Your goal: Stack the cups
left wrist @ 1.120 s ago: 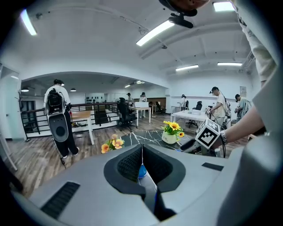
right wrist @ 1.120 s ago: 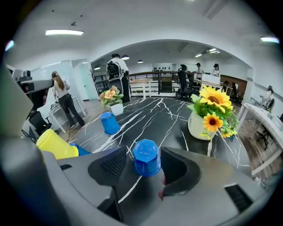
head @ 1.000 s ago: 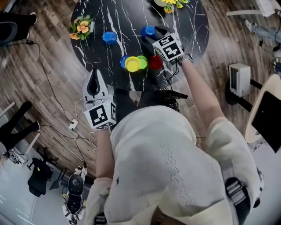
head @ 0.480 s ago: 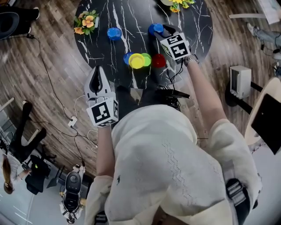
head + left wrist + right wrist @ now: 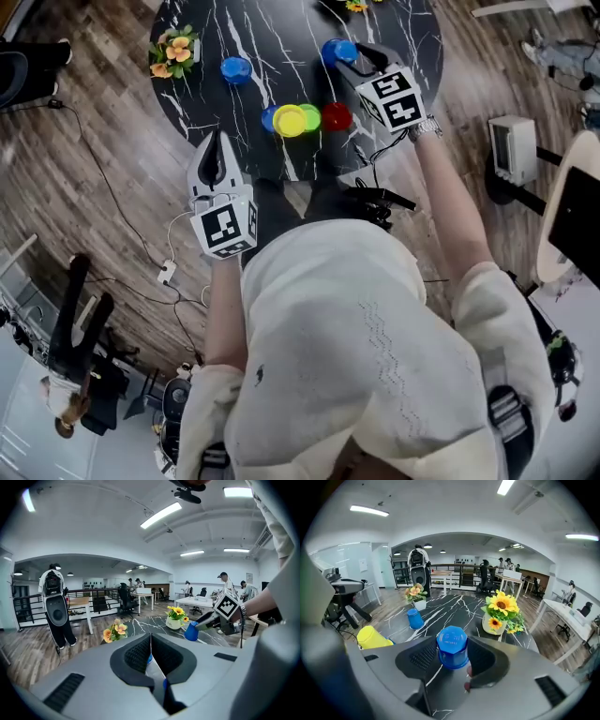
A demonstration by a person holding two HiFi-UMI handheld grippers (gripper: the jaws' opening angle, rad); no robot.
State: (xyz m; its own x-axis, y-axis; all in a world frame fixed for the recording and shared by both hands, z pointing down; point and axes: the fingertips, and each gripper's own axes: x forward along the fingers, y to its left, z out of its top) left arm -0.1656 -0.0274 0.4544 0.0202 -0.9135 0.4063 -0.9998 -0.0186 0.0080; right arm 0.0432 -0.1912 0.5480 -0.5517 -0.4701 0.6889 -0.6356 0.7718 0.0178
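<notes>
Fingers [image 5: 423, 657] of right gripper [image 5: 453, 662] clamped on upside-down blue cup [image 5: 452, 641], axis upright. Yellow cup [image 5: 372, 638] stack lies to its left, nearer the right gripper. Left gripper [image 5: 150, 641] shut, empty.

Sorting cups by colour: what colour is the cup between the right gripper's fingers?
Blue. The cup shows best in the right gripper view.

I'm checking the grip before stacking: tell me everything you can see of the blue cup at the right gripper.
The blue cup looks like glossy plastic, upside down, its faceted base up. It stands upright between the pads of the right gripper, which press its sides, over the black marble table. Whether it touches the table is unclear.
</notes>
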